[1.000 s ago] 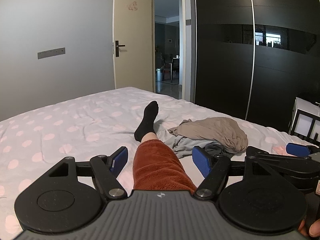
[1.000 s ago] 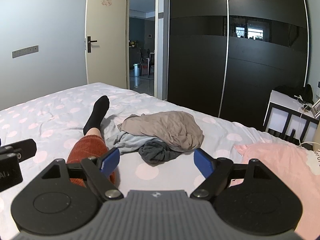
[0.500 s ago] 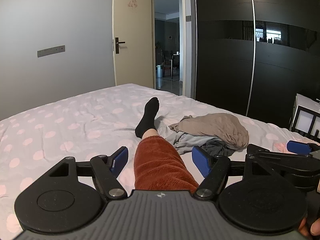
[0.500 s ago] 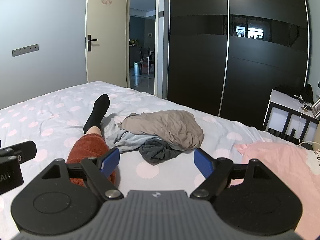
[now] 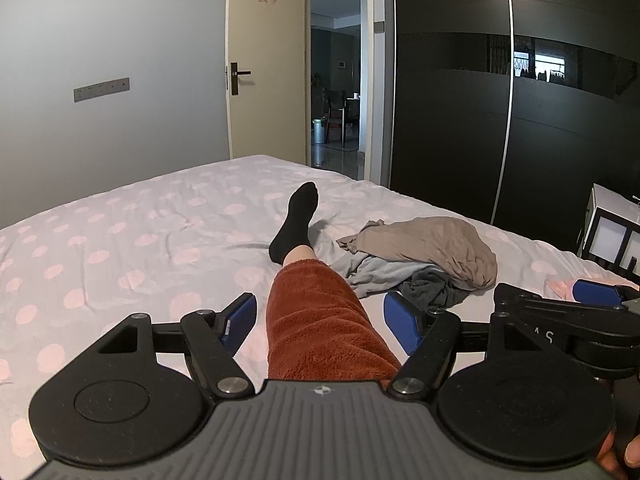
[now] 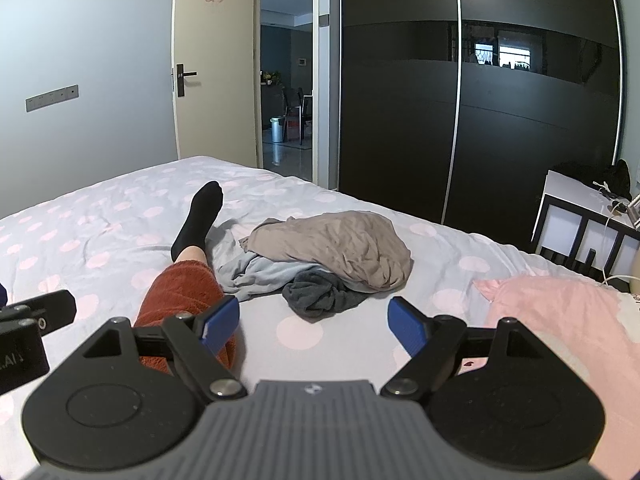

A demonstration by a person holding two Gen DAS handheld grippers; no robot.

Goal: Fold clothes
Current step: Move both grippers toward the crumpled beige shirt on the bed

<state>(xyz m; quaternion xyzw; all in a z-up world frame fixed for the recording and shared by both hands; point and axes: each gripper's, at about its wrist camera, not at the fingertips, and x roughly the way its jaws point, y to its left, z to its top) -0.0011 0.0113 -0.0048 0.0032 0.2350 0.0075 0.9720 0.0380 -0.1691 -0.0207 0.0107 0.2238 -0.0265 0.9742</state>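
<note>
A heap of clothes lies on the bed: a taupe garment [image 6: 340,244] on top, a pale blue-grey one [image 6: 260,274] under it, and a dark grey one [image 6: 320,296] at the front. The same heap shows right of centre in the left wrist view, taupe garment [image 5: 432,244] uppermost. My left gripper [image 5: 320,320] is open, held above a person's leg, well short of the heap. My right gripper [image 6: 314,324] is open and empty, with the dark grey garment just ahead of its fingers. The right gripper's blue pad [image 5: 596,294] shows at the left view's right edge.
A person's leg in a rust-red fleece trouser [image 5: 320,320] and black sock [image 5: 296,220] stretches across the polka-dot bed sheet [image 5: 120,248]. A pink pillow [image 6: 560,320] lies at the right. A black sliding wardrobe [image 6: 460,100], an open door [image 6: 212,72] and a white shelf unit [image 6: 584,224] stand beyond.
Both views have tilted up slightly, so the bed and the heap sit a little lower in frame. The clothes and both open grippers are otherwise unchanged.
</note>
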